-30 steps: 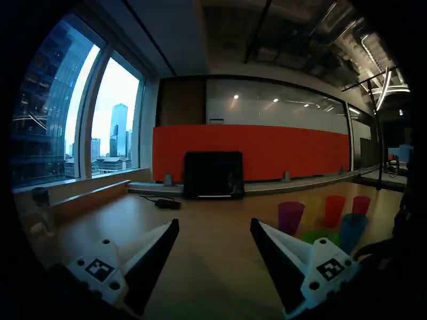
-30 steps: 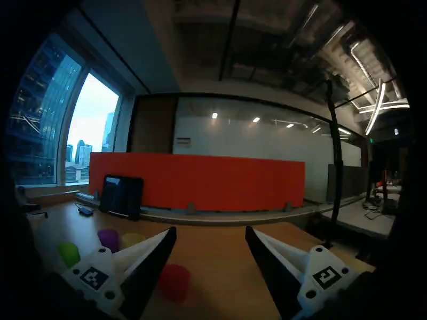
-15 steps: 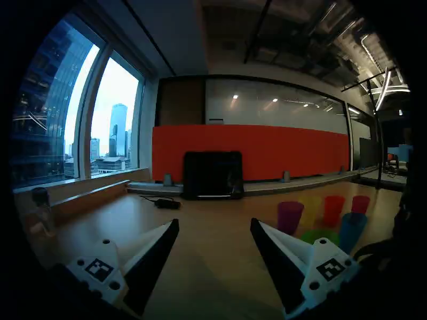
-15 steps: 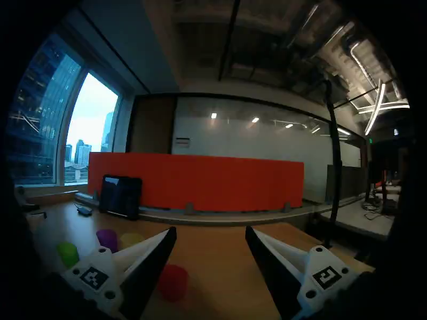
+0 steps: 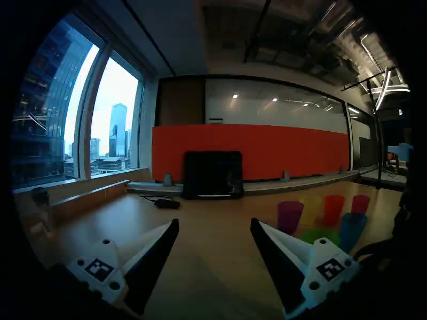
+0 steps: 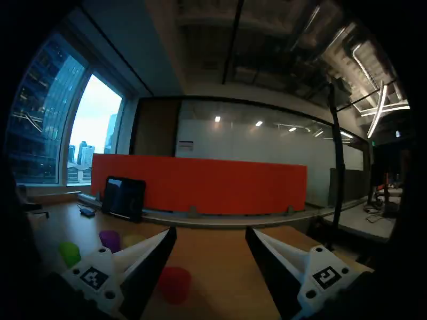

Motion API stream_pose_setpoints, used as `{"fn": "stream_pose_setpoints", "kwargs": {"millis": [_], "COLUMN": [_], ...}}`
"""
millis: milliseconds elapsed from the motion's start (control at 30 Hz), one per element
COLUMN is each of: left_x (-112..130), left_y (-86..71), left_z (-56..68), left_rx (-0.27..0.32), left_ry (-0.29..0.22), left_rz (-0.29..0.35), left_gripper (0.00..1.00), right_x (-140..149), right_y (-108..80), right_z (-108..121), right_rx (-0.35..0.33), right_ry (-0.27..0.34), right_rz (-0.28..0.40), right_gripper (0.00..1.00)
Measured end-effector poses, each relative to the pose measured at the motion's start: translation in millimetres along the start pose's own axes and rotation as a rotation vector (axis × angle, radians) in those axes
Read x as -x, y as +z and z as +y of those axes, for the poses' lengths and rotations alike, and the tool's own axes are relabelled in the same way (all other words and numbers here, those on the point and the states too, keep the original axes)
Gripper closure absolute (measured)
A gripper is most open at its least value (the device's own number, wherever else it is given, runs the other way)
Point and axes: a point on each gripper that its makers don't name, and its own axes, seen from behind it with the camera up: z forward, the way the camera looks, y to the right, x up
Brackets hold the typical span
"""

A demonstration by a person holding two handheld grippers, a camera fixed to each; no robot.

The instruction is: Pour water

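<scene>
The left tongs [image 5: 213, 222] are wide open and hold nothing, just above the wooden counter [image 5: 213, 266]. The right tongs [image 6: 210, 230] are wide open and empty too. A red cup [image 6: 174, 284] stands just past them. Beside the left tongs stand a purple cup [image 5: 290, 216] and a blue cup [image 5: 352, 230]. Farther back is a dark screen [image 5: 213, 174].

The tabletop [image 5: 213, 256] is warm brown wood. The cups are plain, unpatterned: a purple cup [image 5: 290, 215], yellow cup [image 5: 311, 209], orange cup [image 5: 334, 209], red cup [image 5: 361, 204], blue cup [image 5: 352, 229] and green cup [image 5: 319, 235]. The partition [image 5: 267, 152] is bright orange-red, the screen [image 5: 213, 174] black. The left gripper [image 5: 213, 221] has white jaws with black inner faces and black-and-white square markers.
</scene>
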Motion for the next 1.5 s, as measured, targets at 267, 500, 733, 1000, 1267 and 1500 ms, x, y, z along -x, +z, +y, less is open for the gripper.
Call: {"fn": "stream_pose_setpoints", "kwargs": {"millis": [267,500,733,1000,1267,1500], "left_x": [0.3,0.3,0.3,0.3,0.1,-0.2], "left_y": [0.3,0.0,-0.2,-0.2,-0.3,0.0], "left_z": [-0.3,-0.2,0.3,0.5,0.4,0.2], "left_rx": [0.000,0.000,0.000,0.000,0.000,0.000], "left_ry": [0.000,0.000,0.000,0.000,0.000,0.000], "left_rz": [0.000,0.000,0.000,0.000,0.000,0.000], "left_gripper": [0.00,0.00,0.00,0.00,0.00,0.00], "right_x": [5.3,22.7,40.5,57.5,67.6,80.5], "right_y": [3.3,9.9,13.0,12.1,13.3,15.1], "right_z": [-1.4,-2.9,-1.8,3.9,15.8,19.7], "right_rx": [-0.014,-0.007,0.008,0.011,0.012,0.001], "right_ry": [-0.013,-0.007,-0.014,-0.002,0.036,0.054], "right_rz": [0.014,0.017,0.020,0.004,-0.009,-0.037], "right_gripper": [0.00,0.00,0.00,0.00,0.00,0.00]}}
